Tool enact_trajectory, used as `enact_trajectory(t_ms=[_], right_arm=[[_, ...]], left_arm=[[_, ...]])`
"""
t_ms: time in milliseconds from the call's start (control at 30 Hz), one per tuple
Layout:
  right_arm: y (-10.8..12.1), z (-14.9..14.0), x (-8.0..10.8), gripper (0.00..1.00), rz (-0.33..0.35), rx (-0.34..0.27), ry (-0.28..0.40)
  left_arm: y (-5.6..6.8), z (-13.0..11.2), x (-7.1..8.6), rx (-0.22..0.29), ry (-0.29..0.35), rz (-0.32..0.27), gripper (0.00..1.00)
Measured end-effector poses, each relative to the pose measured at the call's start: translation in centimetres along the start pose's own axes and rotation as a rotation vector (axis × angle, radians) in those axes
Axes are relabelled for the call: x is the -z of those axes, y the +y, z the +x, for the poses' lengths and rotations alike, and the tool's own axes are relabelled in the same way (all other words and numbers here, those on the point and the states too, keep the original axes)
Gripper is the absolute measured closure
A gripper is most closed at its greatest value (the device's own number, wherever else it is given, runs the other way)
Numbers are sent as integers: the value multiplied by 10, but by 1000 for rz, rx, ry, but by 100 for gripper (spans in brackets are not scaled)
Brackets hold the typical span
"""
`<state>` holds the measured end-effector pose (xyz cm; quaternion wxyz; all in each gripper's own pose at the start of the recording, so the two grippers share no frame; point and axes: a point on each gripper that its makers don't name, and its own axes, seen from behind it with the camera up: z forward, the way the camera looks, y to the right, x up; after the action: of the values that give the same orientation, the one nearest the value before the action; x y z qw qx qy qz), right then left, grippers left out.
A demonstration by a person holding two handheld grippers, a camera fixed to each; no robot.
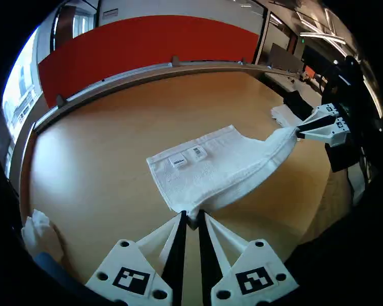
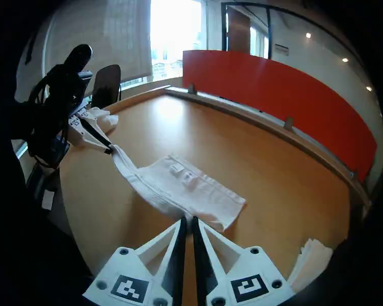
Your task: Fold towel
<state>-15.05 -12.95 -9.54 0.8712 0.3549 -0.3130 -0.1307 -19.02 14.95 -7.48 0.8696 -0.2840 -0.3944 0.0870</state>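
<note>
The white towel (image 1: 212,168) lies stretched over the wooden surface (image 1: 99,153), one corner clamped in the left hand-held gripper (image 1: 191,218), the neighbouring corner clamped in the right hand-held gripper (image 1: 297,133).

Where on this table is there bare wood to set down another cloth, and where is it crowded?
Free: the wide strip of table between the towel and the red partition. Also the wood between towel and crumpled cloth. Crowded: the near side, where left gripper and right gripper pinch the towel.
</note>
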Motion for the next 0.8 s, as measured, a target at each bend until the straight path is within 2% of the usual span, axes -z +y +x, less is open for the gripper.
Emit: enact_trajectory(t_ms=[400,800], right_arm=[[19,-10,-30,91,-3,8,-45],[37,-18,-57,91,-9,-22,-82]], left_arm=[[-20,9,-29,54,-16,50,84],[-27,14,-55,31,-29,63,84]])
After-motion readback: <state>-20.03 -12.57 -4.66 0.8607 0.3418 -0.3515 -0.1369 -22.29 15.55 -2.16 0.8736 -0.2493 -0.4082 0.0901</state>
